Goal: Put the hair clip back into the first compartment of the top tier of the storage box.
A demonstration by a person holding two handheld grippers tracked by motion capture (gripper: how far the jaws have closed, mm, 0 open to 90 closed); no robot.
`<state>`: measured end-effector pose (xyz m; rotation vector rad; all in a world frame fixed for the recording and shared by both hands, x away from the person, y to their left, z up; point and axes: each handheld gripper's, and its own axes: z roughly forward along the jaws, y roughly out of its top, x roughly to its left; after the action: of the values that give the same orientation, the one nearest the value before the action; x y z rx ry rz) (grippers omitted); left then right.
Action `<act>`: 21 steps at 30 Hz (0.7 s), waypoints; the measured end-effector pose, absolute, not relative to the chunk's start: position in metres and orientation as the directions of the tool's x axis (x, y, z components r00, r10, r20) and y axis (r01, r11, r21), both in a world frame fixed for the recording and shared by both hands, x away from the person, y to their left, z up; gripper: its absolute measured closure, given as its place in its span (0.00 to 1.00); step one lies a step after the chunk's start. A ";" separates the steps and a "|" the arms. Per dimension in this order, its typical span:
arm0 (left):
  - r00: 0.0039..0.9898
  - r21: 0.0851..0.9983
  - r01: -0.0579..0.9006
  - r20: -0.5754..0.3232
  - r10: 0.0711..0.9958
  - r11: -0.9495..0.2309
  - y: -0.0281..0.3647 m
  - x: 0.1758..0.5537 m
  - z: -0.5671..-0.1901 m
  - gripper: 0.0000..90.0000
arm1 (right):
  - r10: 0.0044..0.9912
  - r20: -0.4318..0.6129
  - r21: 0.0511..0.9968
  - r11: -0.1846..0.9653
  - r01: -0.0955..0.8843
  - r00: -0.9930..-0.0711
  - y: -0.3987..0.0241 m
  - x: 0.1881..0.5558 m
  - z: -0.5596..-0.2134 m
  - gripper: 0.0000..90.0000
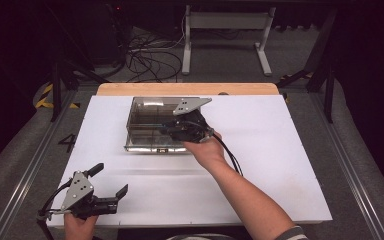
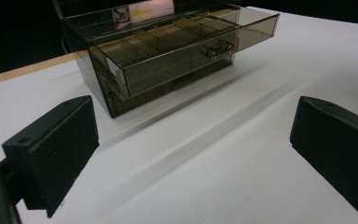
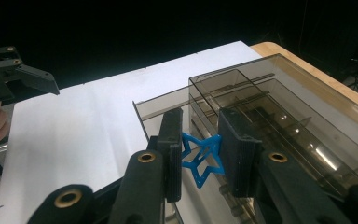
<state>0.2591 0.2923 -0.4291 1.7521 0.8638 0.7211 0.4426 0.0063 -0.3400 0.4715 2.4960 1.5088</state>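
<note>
A flat, bright blue star [image 3: 201, 158] of open outline strips is clamped edge-on between the right gripper [image 3: 200, 156]'s pads, over the smoky clear drawer box [image 3: 279, 121]'s pulled-out top drawer [image 2: 177, 44]. The left gripper [image 2: 193, 156] rests apart on the white table [image 1: 280, 165], its jaws spread wide with nothing between them.

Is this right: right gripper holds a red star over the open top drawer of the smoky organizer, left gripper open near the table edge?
Not quite: the star is blue, not red, as the right gripper view shows. The rest holds: the right gripper pinches it over the open top drawer of the organizer, and the left gripper is open near the table edge.
</note>
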 end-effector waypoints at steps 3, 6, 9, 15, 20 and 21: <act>0.565 0.948 0.217 0.073 0.822 -0.233 0.292 0.259 -0.429 0.02 | 0.361 0.003 0.884 0.436 0.171 -0.933 0.012 0.444 -0.343 0.80; 0.566 0.948 0.216 0.075 0.821 -0.236 0.293 0.259 -0.429 0.02 | 0.361 0.003 0.883 0.437 0.172 -0.933 0.016 0.446 -0.344 0.80; 0.567 0.948 0.215 0.076 0.820 -0.236 0.293 0.259 -0.429 0.02 | 0.362 0.004 0.883 0.436 0.173 -0.932 0.020 0.448 -0.346 0.80; 0.570 0.947 0.213 0.078 0.818 -0.239 0.293 0.260 -0.429 0.02 | 0.360 0.010 0.881 0.438 0.178 -0.933 0.033 0.448 -0.351 0.80; 0.569 0.947 0.215 0.077 0.818 -0.239 0.293 0.259 -0.429 0.02 | 0.355 0.011 0.878 0.444 0.178 -0.935 0.040 0.448 -0.354 0.80; 0.569 0.947 0.215 0.077 0.818 -0.238 0.293 0.259 -0.429 0.02 | 0.353 0.009 0.877 0.447 0.177 -0.936 0.042 0.448 -0.355 0.80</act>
<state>0.2595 0.2930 -0.4288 1.7568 0.8565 0.7212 0.4481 0.0420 -0.3552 0.4666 2.5194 1.4943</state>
